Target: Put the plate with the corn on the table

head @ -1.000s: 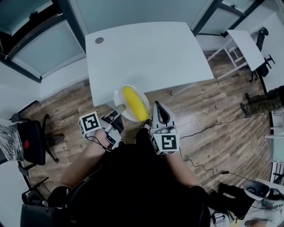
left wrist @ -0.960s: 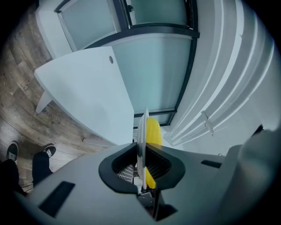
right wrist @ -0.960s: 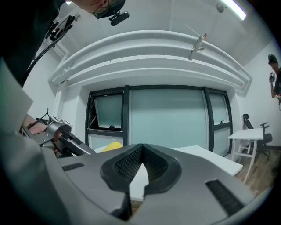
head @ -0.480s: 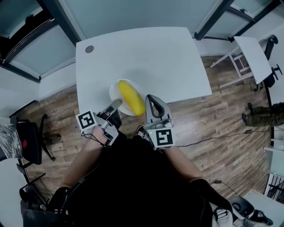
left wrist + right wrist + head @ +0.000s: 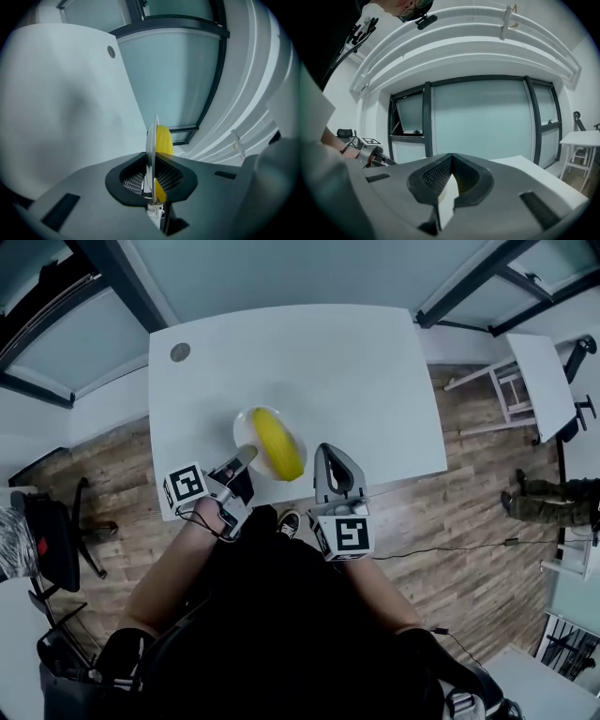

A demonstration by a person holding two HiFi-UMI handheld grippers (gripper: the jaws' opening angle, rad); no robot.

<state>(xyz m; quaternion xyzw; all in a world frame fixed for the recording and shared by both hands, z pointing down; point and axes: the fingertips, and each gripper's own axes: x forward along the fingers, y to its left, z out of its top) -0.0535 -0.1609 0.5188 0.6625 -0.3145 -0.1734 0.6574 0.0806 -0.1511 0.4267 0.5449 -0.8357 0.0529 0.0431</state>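
Observation:
A white plate (image 5: 244, 430) carrying a yellow corn cob (image 5: 277, 442) is over the front-left part of the white table (image 5: 319, 362). My left gripper (image 5: 246, 455) is shut on the plate's near rim. In the left gripper view the plate (image 5: 152, 136) shows edge-on between the jaws, with the corn (image 5: 164, 140) on its right side and the table (image 5: 61, 108) to the left. Whether the plate touches the table I cannot tell. To the right of the plate, my right gripper (image 5: 329, 452) is shut and holds nothing; its closed jaws (image 5: 451, 161) point over the table's front edge.
A round grommet (image 5: 179, 352) sits in the table's far-left corner. A black chair (image 5: 52, 540) stands on the wooden floor at left. A small white side table (image 5: 544, 367) and a person's legs (image 5: 553, 498) are at right. Glass walls run behind the table.
The plate with the corn has moved from the table's front edge to further over the table, carried by the left gripper. The right gripper has advanced alongside it, still shut.

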